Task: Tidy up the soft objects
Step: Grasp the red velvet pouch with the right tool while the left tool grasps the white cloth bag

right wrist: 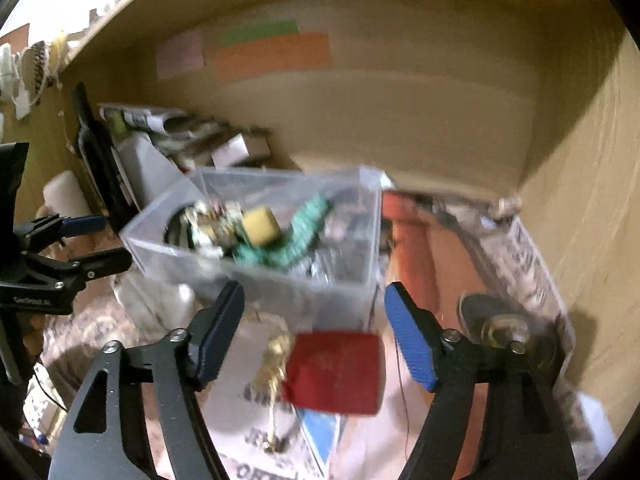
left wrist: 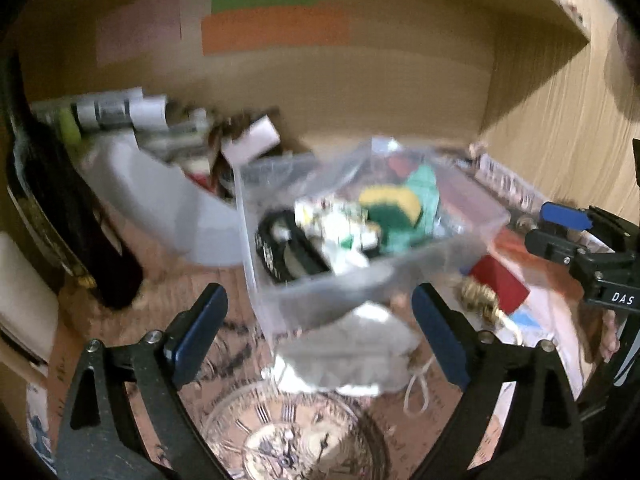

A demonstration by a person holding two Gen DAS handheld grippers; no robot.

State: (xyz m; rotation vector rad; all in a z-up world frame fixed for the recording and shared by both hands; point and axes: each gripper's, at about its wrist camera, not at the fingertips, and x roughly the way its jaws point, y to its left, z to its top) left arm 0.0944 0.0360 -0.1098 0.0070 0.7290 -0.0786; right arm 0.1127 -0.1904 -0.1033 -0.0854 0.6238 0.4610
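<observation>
"DAS" reads on the right gripper (left wrist: 560,228); both it and the left gripper (left wrist: 320,336) gape empty. Clear bin (left wrist: 400,276) at twelve o'clock, red pouch (right wrist: 334,372) just below.

Both wrist views face shelf alcove, sharing clear bin (left wrist: 360,240) (right wrist: 256,236).

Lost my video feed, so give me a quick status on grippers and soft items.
Left gripper open above grey cloth. Right gripper open above red pouch. Clear bin directly ahead, already holding soft items.
</observation>
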